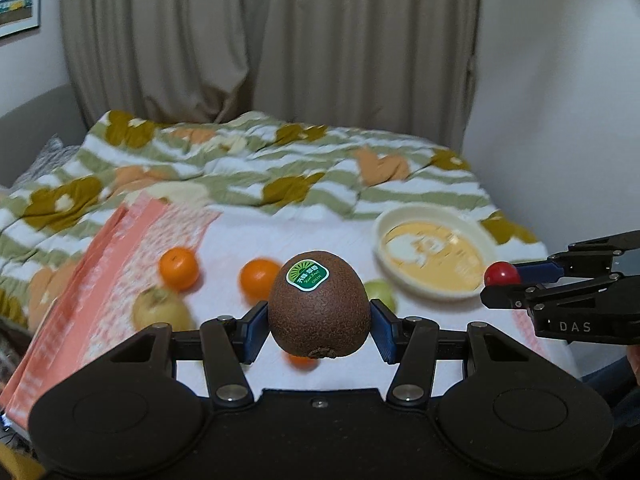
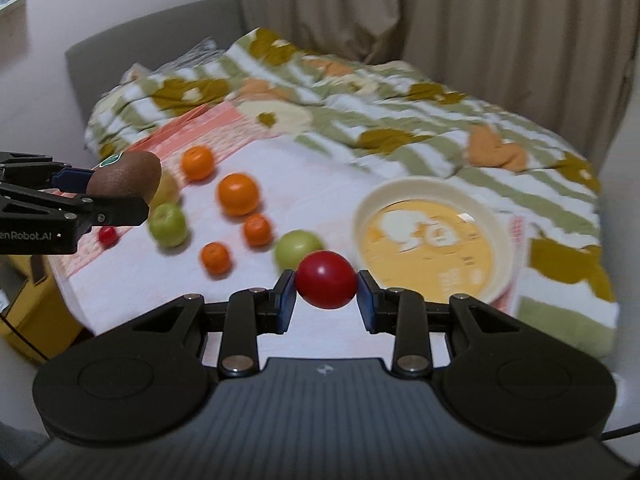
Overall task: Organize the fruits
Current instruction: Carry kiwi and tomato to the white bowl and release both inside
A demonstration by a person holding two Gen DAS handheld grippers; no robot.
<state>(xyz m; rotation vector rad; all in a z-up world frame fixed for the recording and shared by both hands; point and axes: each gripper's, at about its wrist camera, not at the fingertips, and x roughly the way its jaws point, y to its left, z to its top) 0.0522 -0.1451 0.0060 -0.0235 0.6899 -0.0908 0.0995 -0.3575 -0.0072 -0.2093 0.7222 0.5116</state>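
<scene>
My left gripper [image 1: 319,328] is shut on a brown kiwi [image 1: 319,306] with a green sticker, held above the bed; it also shows at the left as the kiwi [image 2: 128,178]. My right gripper [image 2: 326,296] is shut on a small red tomato [image 2: 326,280], seen from the side as the tomato [image 1: 502,275]. A cream bowl [image 2: 434,200] with a yellow inside lies on the bed to the right, also the bowl [image 1: 434,220]. On the white cloth [image 2: 320,184] lie several oranges [image 2: 238,194], green fruits [image 2: 298,246] and another small red tomato [image 2: 107,235].
A pink patterned bag or sheet [image 1: 100,272] lies at the left of the cloth. A rumpled green, white and mustard quilt [image 1: 280,168] covers the bed behind. Beige curtains [image 1: 260,40] hang at the back. A yellow box [image 2: 24,280] stands beside the bed at the left.
</scene>
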